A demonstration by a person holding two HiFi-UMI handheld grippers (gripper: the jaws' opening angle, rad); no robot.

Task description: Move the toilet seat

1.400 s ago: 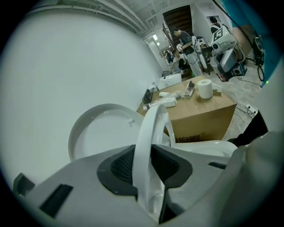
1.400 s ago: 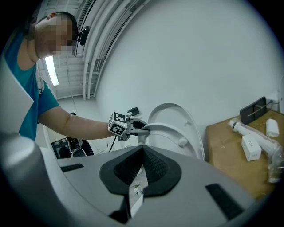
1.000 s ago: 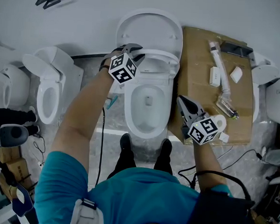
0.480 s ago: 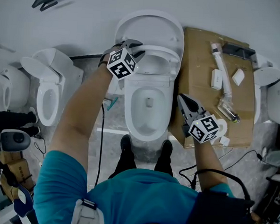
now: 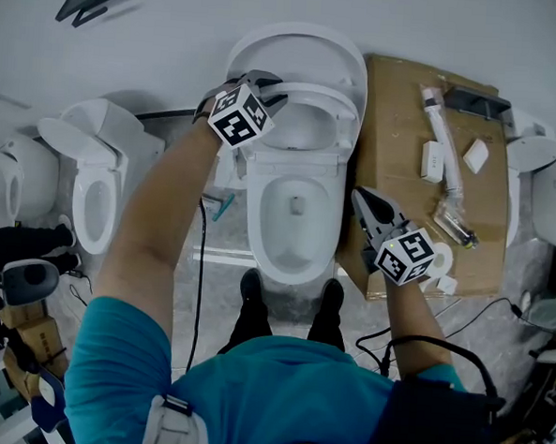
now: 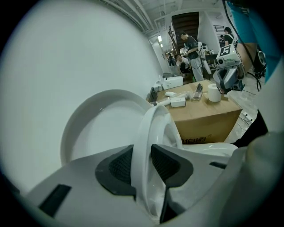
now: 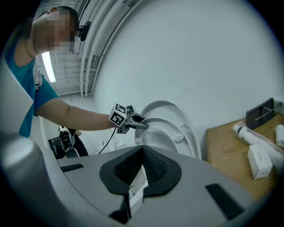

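A white toilet stands in the middle of the head view, its lid (image 5: pixel 298 47) up against the wall. The seat ring (image 5: pixel 315 104) is lifted partway off the bowl (image 5: pixel 293 213), tilted toward the lid. My left gripper (image 5: pixel 273 87) is shut on the seat's left rim; in the left gripper view the seat edge (image 6: pixel 153 128) runs between the dark pads (image 6: pixel 119 166) in front of the lid (image 6: pixel 102 122). My right gripper (image 5: pixel 361 199) hovers shut to the right of the bowl, holding nothing. From it I see the seat (image 7: pixel 162 129) and the left gripper (image 7: pixel 143 125).
A cardboard box (image 5: pixel 406 130) stands right of the toilet with a tube, small boxes and a white roll (image 5: pixel 440 253) on it. More toilets stand at the left (image 5: pixel 97 187) and right (image 5: pixel 552 196). The person's shoes (image 5: pixel 250 290) are at the bowl's front.
My left gripper has moved toward the wall with the seat rim in it, tipping the seat further up toward the lid. The right gripper has stayed almost where it was.
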